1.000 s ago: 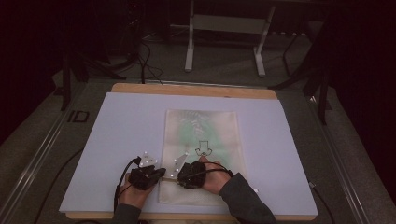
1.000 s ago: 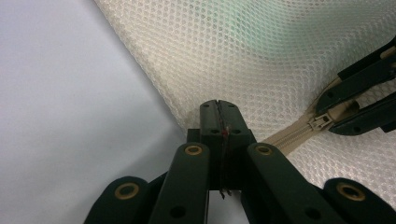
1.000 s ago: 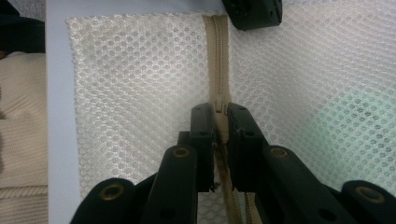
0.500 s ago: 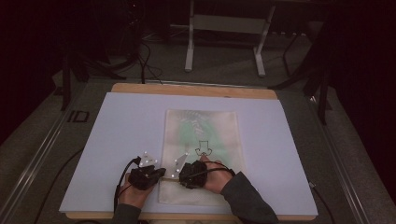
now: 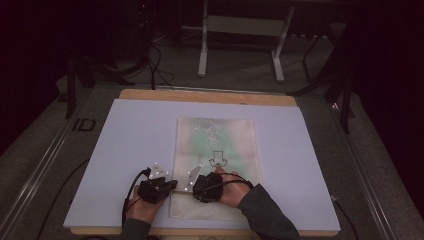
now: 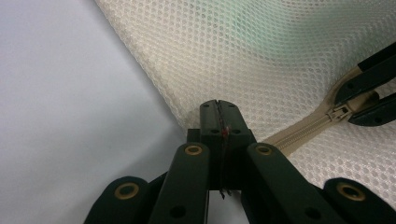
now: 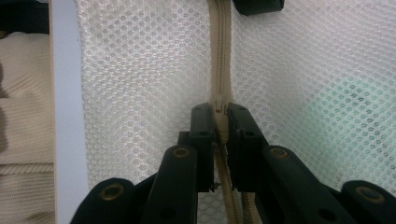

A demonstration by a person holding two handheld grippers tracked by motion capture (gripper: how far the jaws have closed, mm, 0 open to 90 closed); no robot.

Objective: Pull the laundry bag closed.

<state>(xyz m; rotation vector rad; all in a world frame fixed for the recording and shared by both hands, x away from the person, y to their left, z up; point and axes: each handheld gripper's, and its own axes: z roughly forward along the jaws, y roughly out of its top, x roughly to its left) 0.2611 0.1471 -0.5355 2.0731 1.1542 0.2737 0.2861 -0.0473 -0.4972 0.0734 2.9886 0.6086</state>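
A cream mesh zipper bag (image 5: 217, 145) lies flat on the white board (image 5: 125, 150), with something green and a black shape showing through it. Its zipper (image 7: 219, 46) runs along the near end. My left gripper (image 5: 173, 184) is shut on the bag's edge (image 6: 187, 116) at the end of the zipper, at the bag's near left corner. My right gripper (image 5: 194, 189) faces it from the right, shut on the zipper pull (image 7: 218, 103). In the left gripper view, the right gripper's jaws frame the slider (image 6: 339, 112).
The white board rests on a wooden tabletop (image 5: 200, 95). Cables (image 5: 131, 192) trail from the grippers off the near edge. A metal frame (image 5: 240, 30) stands on the dark floor behind the table. Bare board lies left and right of the bag.
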